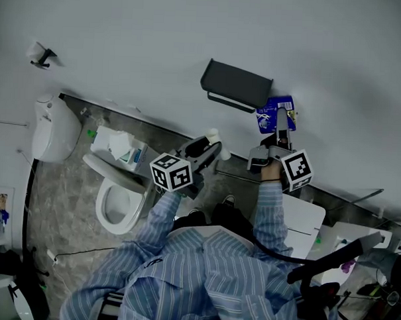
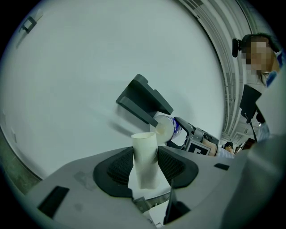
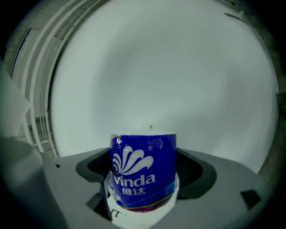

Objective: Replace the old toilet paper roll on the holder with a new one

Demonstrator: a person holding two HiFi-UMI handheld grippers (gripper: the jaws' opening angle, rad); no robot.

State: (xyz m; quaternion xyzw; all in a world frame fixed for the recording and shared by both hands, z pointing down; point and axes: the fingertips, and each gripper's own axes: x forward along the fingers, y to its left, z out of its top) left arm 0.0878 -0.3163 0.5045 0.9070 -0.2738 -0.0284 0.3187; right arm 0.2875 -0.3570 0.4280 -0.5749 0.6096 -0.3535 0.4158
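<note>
New roll (image 3: 143,156), blue film-wrapped: light, soft, slippery, right gripper (image 3: 144,174) jaws clamped across its sides; left gripper (image 2: 146,166) jaws pinching crushable empty cardboard core (image 2: 144,150).

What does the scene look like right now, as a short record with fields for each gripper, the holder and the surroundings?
left gripper: shut on a bare cardboard tube, upright between the jaws
right gripper: shut on a new roll in a blue wrapper, held up beside the holder's right end
holder: dark grey, fixed to the white wall, no roll seen on it
surroundings: toilet at lower left of the head view
</note>
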